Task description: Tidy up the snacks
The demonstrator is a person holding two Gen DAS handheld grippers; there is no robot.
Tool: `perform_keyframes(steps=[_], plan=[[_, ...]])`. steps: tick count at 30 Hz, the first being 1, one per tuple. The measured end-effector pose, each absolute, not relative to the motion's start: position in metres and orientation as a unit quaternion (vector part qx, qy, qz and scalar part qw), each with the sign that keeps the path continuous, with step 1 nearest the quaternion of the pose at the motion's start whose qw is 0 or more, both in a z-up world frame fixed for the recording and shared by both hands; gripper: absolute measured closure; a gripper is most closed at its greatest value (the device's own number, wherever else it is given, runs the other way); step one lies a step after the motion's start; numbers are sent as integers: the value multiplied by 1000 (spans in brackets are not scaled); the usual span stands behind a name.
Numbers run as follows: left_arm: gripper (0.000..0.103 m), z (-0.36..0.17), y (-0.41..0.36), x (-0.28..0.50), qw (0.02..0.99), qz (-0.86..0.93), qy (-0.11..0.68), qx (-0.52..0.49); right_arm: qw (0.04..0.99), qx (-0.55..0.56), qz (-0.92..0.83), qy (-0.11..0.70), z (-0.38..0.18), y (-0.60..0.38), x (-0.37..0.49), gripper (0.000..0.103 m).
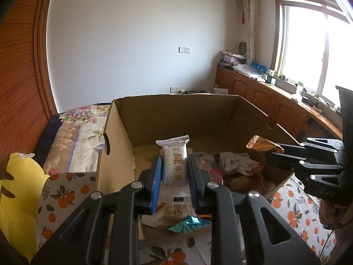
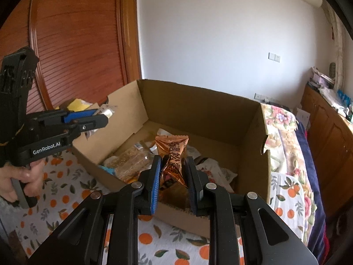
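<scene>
Two grippers, each holding one snack above an open cardboard box (image 1: 123,119) that stands on an orange-print cloth (image 2: 66,198).

Item 1: white snack bar (image 1: 175,161), pinched across its width by the left gripper (image 1: 174,170), pads closed on its middle. Long axis runs away from the camera and upward; crimped end points up and away, toward the far wall of the box. Position: over the near left part of the box.

Item 2: copper-foil packet (image 2: 173,161), pinched by the right gripper (image 2: 172,172), pads closed on its lower half. Long axis likewise stands up between the pads; flared crimp on top, tilted slightly right. Position: over the near edge of the box.

Contents below: loose wrappers (image 2: 211,167), a clear bag of grain bars (image 2: 130,161), a teal foil piece (image 1: 189,223), all heaped at the near side; far half of the floor bare.

Handling note, as a judgement: keep both grips firm but light, since wrappers crush; carry each packet low over the bare floor, lay it flat along one wall, and open the pads only once it rests. Keep the two grippers apart to avoid a clash.
</scene>
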State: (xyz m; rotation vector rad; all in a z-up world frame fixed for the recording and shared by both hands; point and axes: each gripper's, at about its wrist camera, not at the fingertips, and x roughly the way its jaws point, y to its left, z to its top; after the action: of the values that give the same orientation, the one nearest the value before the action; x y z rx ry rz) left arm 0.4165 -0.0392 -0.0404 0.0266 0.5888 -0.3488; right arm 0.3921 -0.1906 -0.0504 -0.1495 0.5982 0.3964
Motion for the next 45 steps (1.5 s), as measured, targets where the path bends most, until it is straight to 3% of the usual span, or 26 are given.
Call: perform_keyframes(steps=[16,28,45], plan=[[76,-55,-47,425,940,-151,304,32,932,-59,179,310,-61,-197,413,82],[73,-44,-55,409,945,-141,293,45,936,-56,172,304,-59,-204,409,66],[71,24,-48,295,957,-126,256,52,954,-48,155,253,18,-217,289,67]])
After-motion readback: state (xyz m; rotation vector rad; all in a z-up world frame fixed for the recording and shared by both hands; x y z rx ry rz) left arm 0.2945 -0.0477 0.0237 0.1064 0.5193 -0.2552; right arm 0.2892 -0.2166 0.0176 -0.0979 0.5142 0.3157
